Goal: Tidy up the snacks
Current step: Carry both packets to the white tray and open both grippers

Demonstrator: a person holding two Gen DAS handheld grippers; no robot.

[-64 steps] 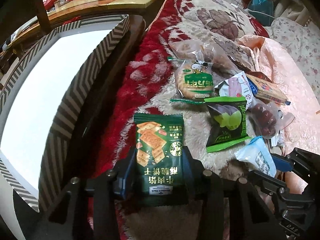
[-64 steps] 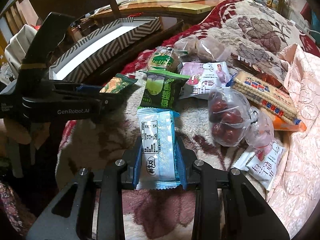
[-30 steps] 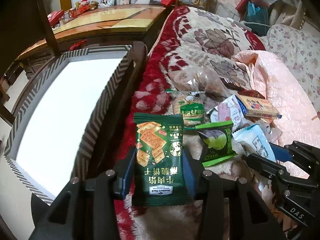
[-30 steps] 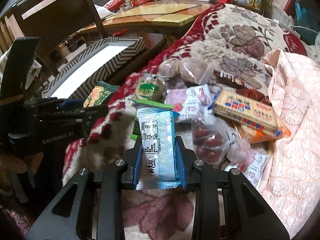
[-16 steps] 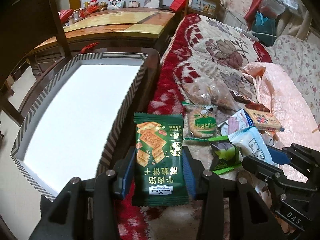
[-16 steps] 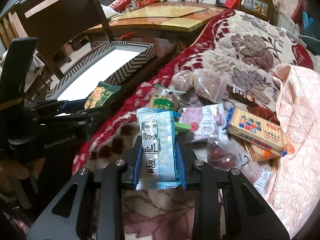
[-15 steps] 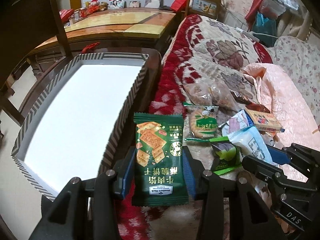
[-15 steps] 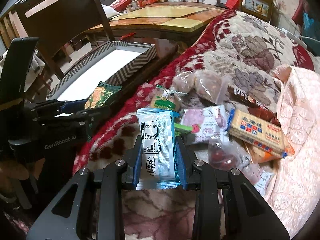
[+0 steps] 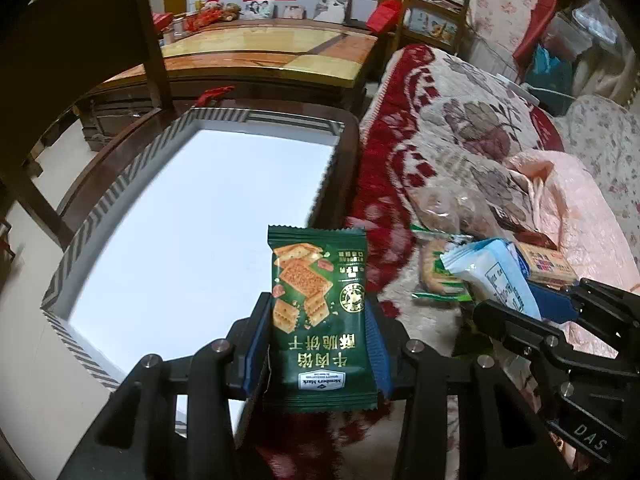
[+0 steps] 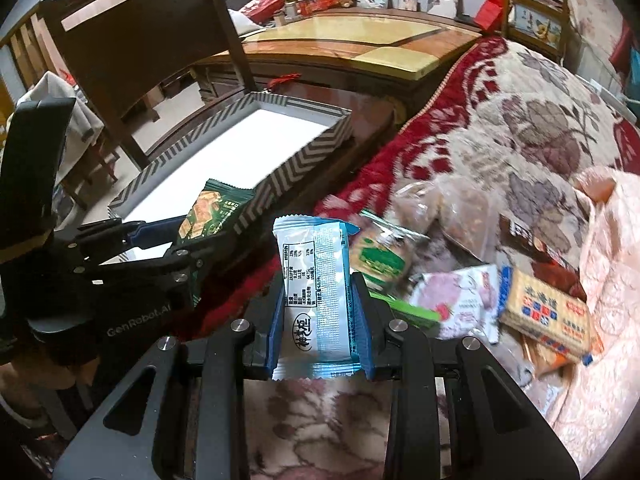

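Observation:
My left gripper (image 9: pixel 318 344) is shut on a dark green cracker packet (image 9: pixel 320 312), held upright over the near right edge of the white box with a grey zigzag rim (image 9: pixel 104 208). That green packet (image 10: pixel 208 212) and the left gripper (image 10: pixel 168 240) also show in the right wrist view, at the box's near corner. My right gripper (image 10: pixel 318 320) is shut on a light blue snack packet (image 10: pixel 316 288), held above the red and cream blanket (image 10: pixel 500 128). The blue packet (image 9: pixel 492 272) appears at the right of the left wrist view.
Loose snacks lie on the blanket: a green round biscuit pack (image 10: pixel 380 256), a pink-white pack (image 10: pixel 460 296), a yellow cracker box (image 10: pixel 548 312), clear bags (image 10: pixel 452 204). The box (image 10: pixel 280 128) rests on a dark wooden chair (image 10: pixel 152 40). A wooden table (image 10: pixel 360 36) stands behind.
Both grippers have moved left toward the box with their packets. The box now fills more of the left wrist view, and the snack pile has slid to the right.

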